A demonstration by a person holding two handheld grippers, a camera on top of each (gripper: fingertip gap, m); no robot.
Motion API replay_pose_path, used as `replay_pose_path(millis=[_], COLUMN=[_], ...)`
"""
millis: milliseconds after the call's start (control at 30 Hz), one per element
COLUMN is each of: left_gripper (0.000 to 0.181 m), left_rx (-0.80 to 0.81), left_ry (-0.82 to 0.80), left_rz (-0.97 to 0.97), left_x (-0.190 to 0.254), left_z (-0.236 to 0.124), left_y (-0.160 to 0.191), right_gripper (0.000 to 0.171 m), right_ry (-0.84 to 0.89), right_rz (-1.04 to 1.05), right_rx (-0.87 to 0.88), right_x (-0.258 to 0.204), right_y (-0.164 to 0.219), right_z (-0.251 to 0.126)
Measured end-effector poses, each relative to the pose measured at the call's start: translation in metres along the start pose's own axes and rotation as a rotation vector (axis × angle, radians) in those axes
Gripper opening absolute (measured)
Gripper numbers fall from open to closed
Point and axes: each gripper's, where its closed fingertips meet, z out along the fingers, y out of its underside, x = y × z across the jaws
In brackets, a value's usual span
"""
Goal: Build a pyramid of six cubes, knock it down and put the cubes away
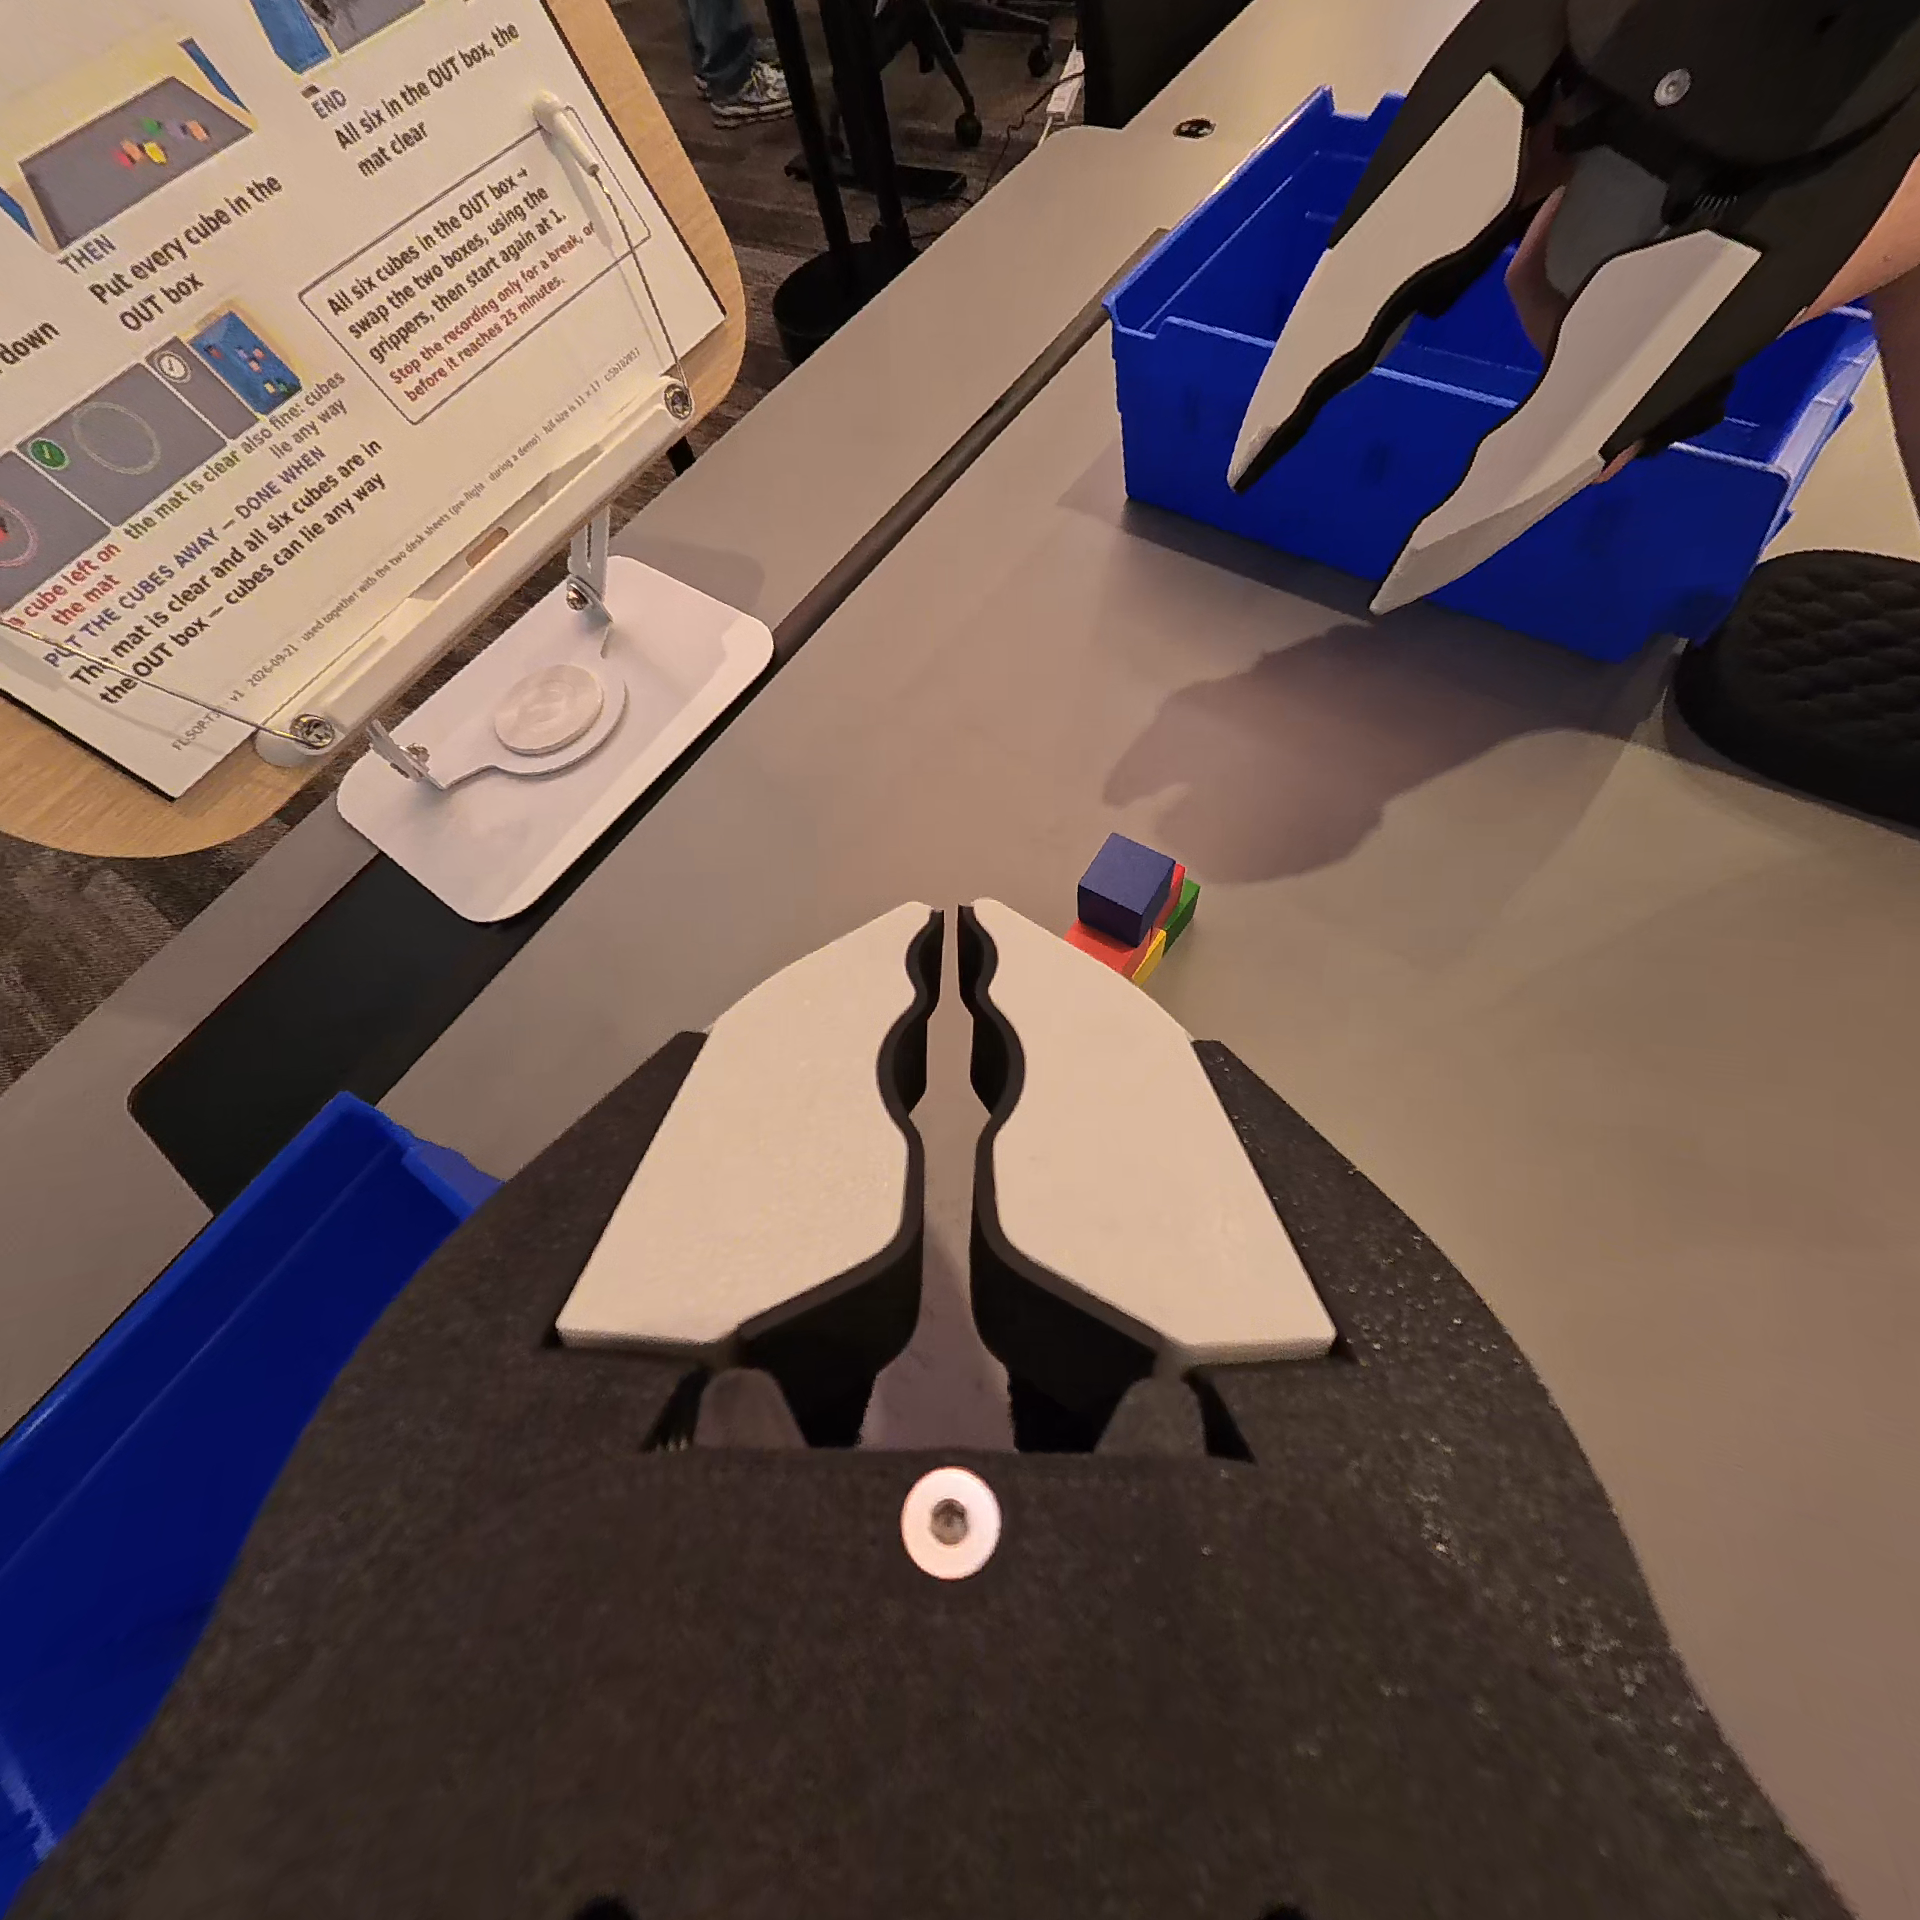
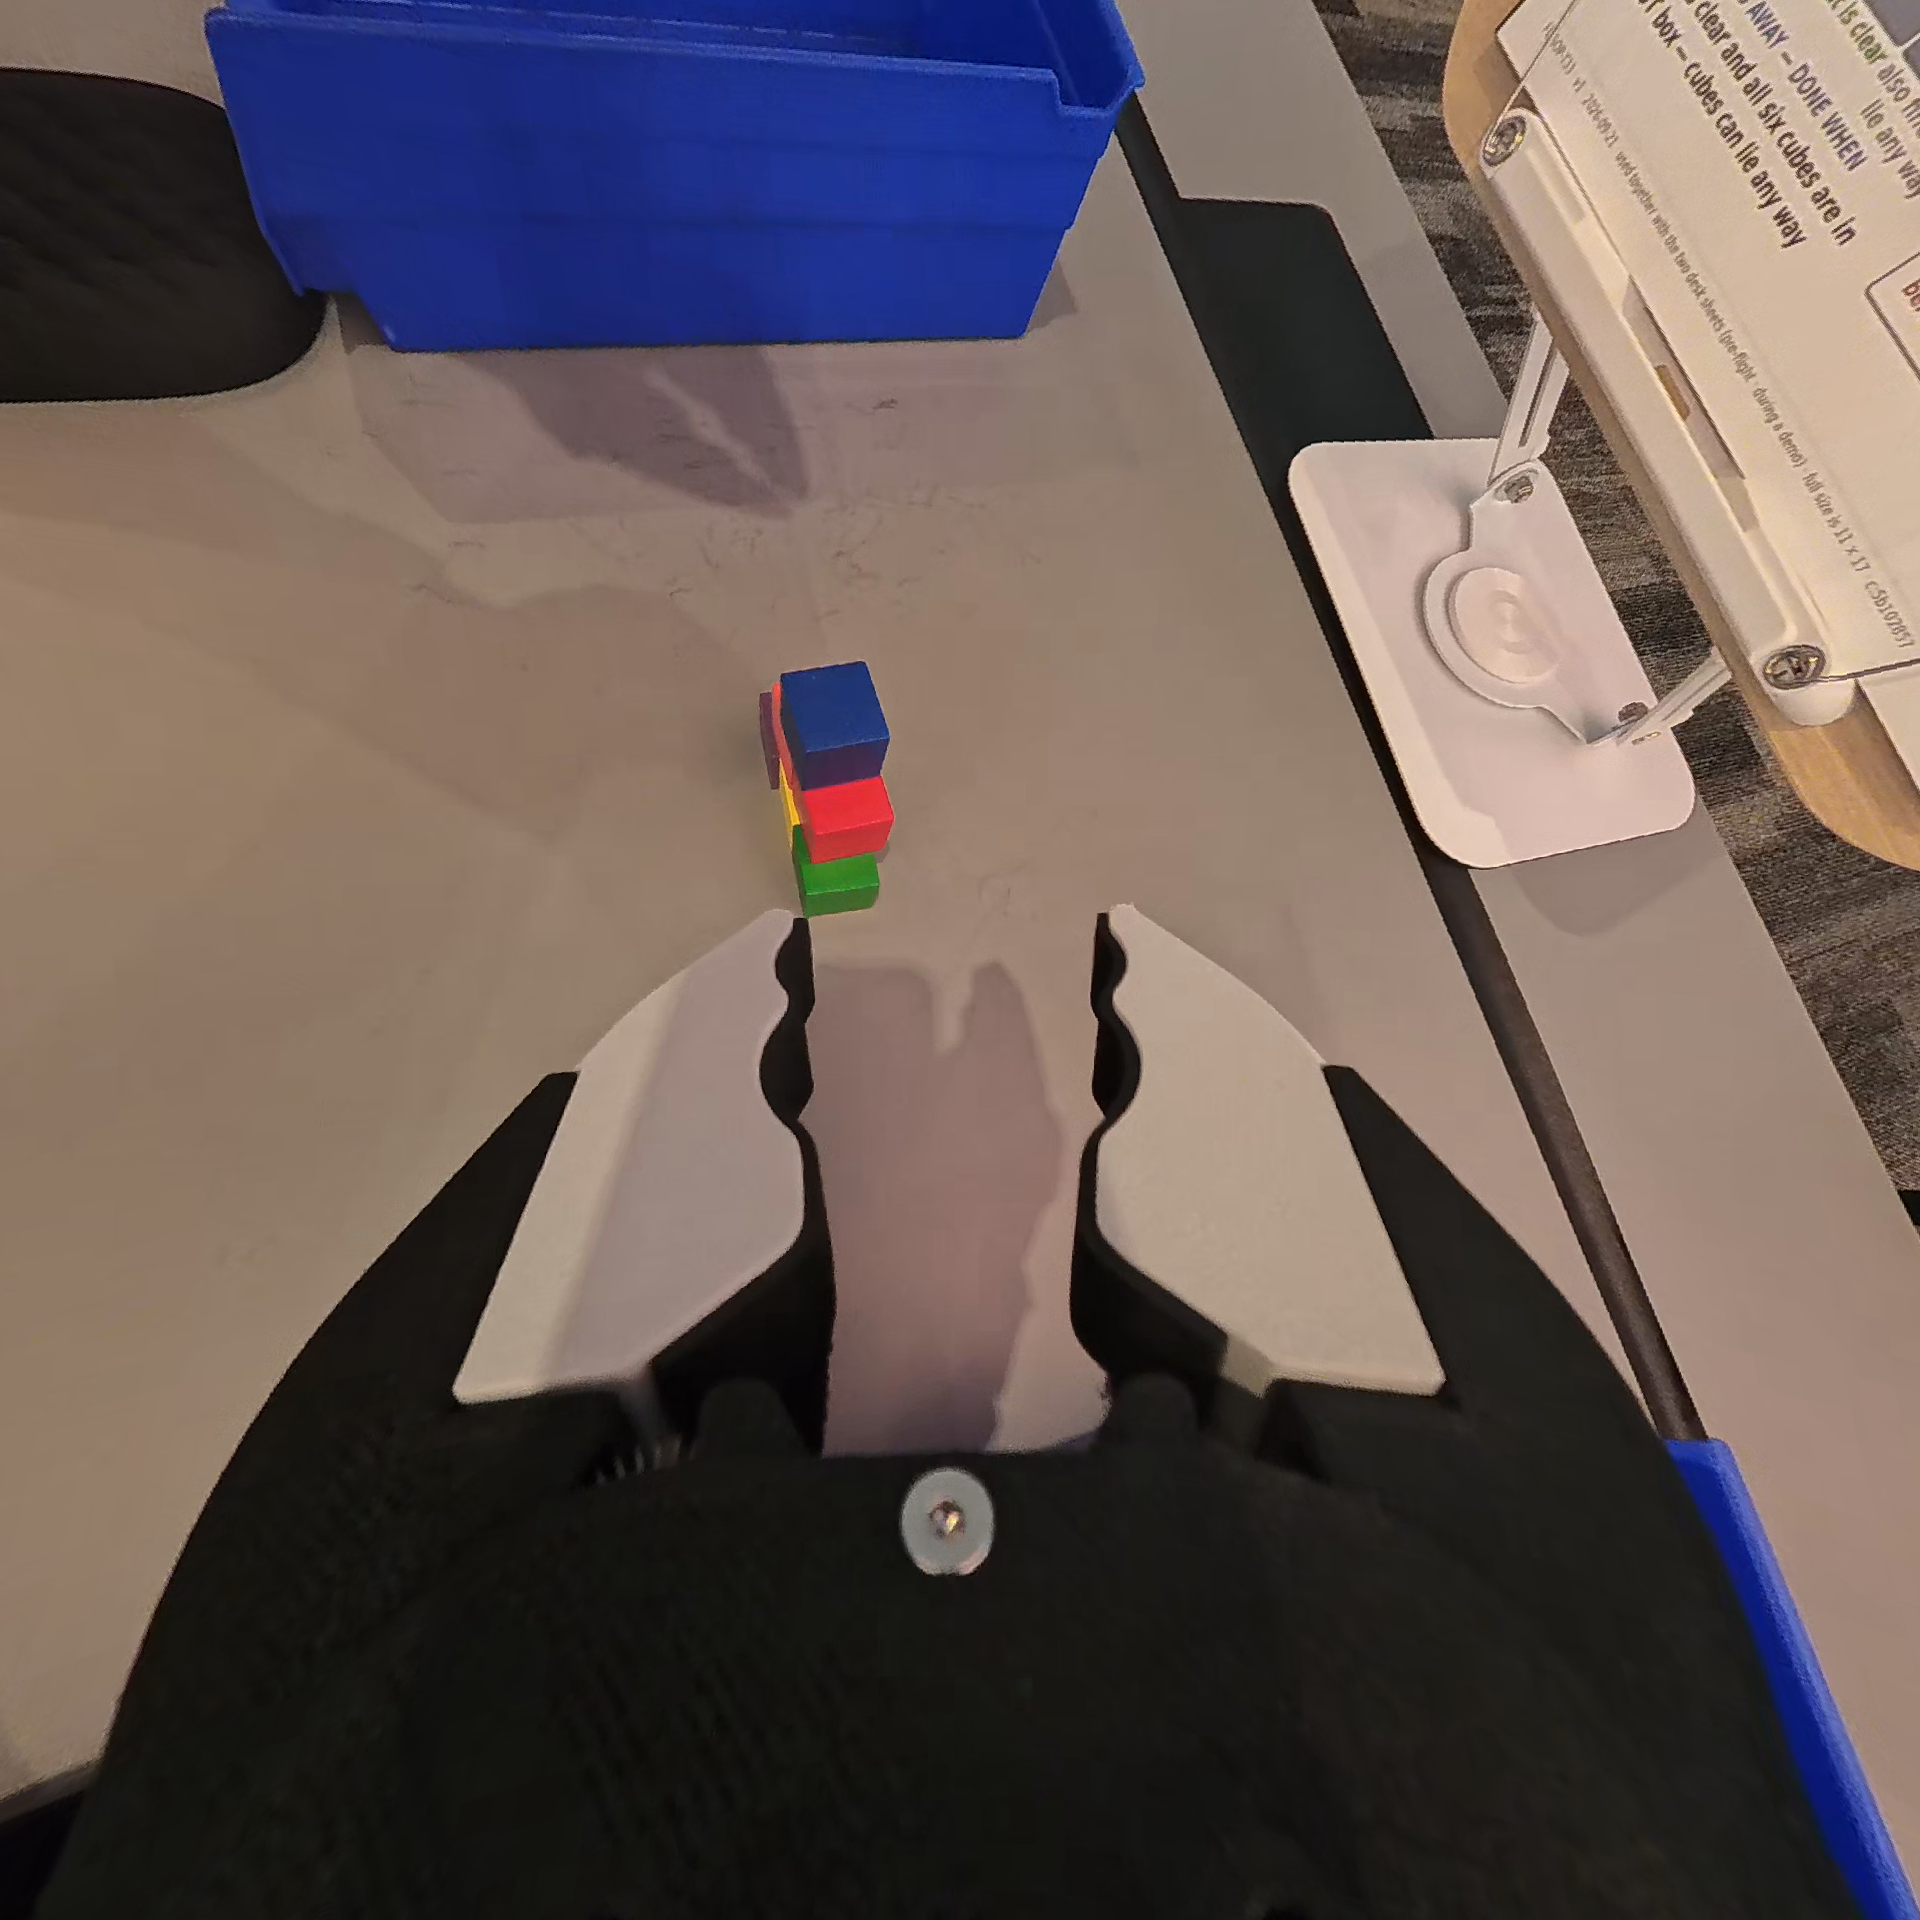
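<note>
Right wrist view shows the pyramid (image 2: pixel 831 790) standing complete on the table (image 2: pixel 416 935), just ahead of the right claw (image 2: pixel 951 920): a blue cube (image 2: pixel 834 710) on top, a red cube (image 2: pixel 847 818) and purple below it, green (image 2: pixel 837 883) and yellow at the base. I judge the building step done and the knock-down next. The right claw's fingers stand apart and hold nothing, its left tip almost level with the green cube. In the left wrist view the left claw (image 1: pixel 951 912) has its fingers together, empty, with the pyramid (image 1: pixel 1132 909) just beyond and to the right of its tips.

The next move calls for a sideways sweep or a forward push through the stack, light enough that the cubes stay on the table and do not roll off its far edge.

One blue bin (image 2: pixel 665 177) sits well ahead of the right claw, past the pyramid; its inside is hidden here. Another bin (image 1: pixel 1455 436) lies behind the right claw (image 1: pixel 1309 540) in the left view, and what shows of its inside looks empty. A bin corner (image 1: pixel 208 1351) sits at the left claw's left.
</note>
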Motion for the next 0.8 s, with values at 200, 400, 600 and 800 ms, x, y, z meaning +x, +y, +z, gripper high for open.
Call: replay_pose_path(millis=[200,400,600,800], left_gripper=[0.000,0.000,0.000,0.000], left_rx=[-0.005,-0.051,-0.042,-0.087], left_ry=[0.049,0.101,0.252,0.369], left_rz=[0.007,0.026,-0.008,0.016], left_x=[0.010,0.023,0.052,0.079], left_z=[0.006,0.023,0.040,0.058], left_y=[0.001,0.008,0.007,0.016], right_gripper=[0.051,0.049,0.049,0.049], right_ry=[0.019,0.033,0.047,0.059], right_rz=[0.022,0.030,0.044,0.057], right_rx=[-0.005,0.004,0.004,0.007], right_x=[0.004,0.007,0.010,0.013], right_y=[0.002,0.001,0.003,0.005], right_z=[-0.004,-0.010,-0.017,-0.025])
